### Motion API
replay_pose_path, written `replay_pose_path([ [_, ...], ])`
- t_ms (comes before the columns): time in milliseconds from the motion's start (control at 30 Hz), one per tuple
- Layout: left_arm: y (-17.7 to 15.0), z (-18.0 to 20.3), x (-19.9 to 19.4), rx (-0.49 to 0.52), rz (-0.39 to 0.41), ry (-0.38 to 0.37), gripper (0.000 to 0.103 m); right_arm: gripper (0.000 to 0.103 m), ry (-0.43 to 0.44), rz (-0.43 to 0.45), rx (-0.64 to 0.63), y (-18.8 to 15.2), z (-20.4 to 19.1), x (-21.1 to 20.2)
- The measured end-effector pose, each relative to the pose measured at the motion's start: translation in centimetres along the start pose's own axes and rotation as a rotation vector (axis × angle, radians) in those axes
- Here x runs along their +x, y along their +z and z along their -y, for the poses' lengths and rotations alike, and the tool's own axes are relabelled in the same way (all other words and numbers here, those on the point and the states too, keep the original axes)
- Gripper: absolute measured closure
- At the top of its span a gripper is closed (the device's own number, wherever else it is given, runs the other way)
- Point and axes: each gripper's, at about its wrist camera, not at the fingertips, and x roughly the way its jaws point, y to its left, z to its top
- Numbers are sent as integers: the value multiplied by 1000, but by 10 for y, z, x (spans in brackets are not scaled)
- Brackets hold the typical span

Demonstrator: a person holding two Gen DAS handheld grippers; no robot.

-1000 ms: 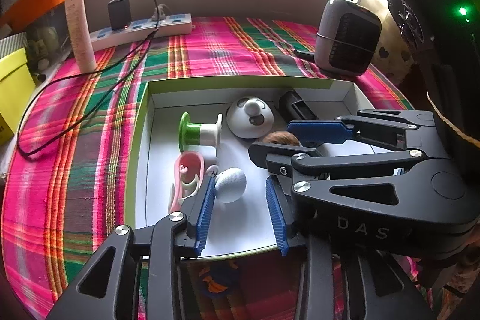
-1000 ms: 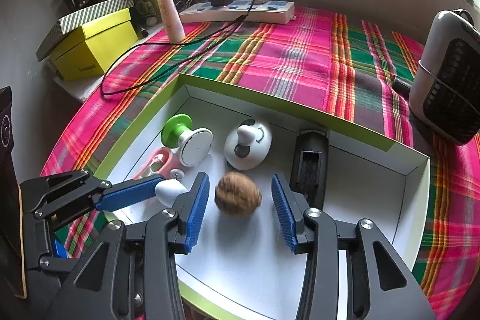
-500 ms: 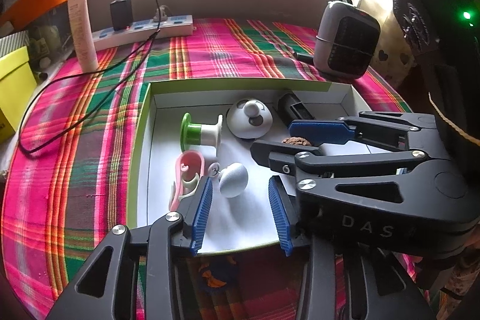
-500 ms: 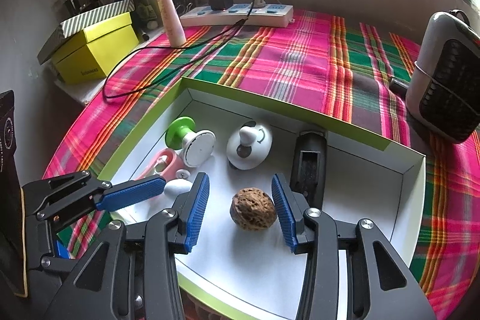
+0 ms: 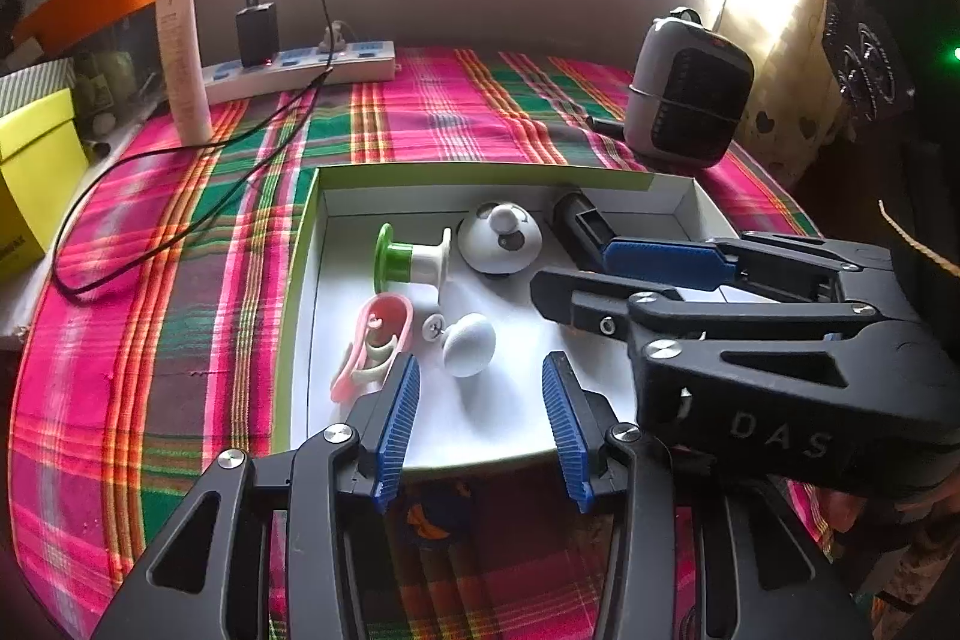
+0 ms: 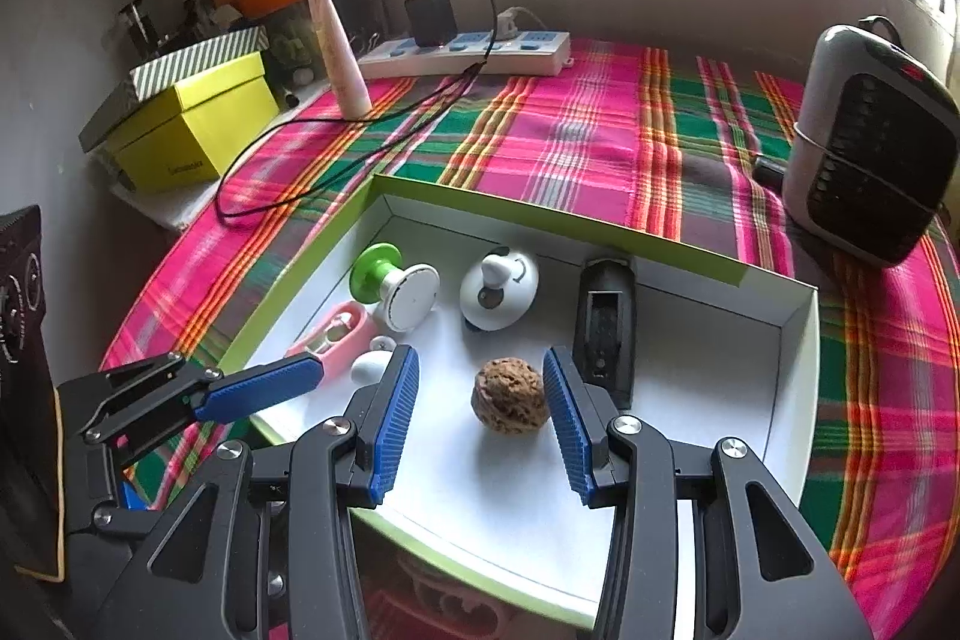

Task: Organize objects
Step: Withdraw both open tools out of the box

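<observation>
While the left gripper (image 5: 480, 400) has just been opening, its jaws are apart near the white knob (image 5: 469, 343), not touching; the right gripper (image 6: 483, 403) is apart around the walnut (image 6: 509, 395) in the middle of the box (image 6: 558, 220).

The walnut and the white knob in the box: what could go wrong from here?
1. The walnut is round and lies loose by the right gripper's open pads; a nudge may roll it into the black holder.
2. The white knob lies free ahead of the left gripper, whose jaws have just been opening; it could roll against the pink clip.
3. Both grippers crowd over the box and may collide.
</observation>
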Motion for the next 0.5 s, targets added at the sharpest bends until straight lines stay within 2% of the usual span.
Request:
replay_pose_path([
  [500,-11,1,-27,-2,42,5,62,58,-26,75,34,-20,-7,-32],
])
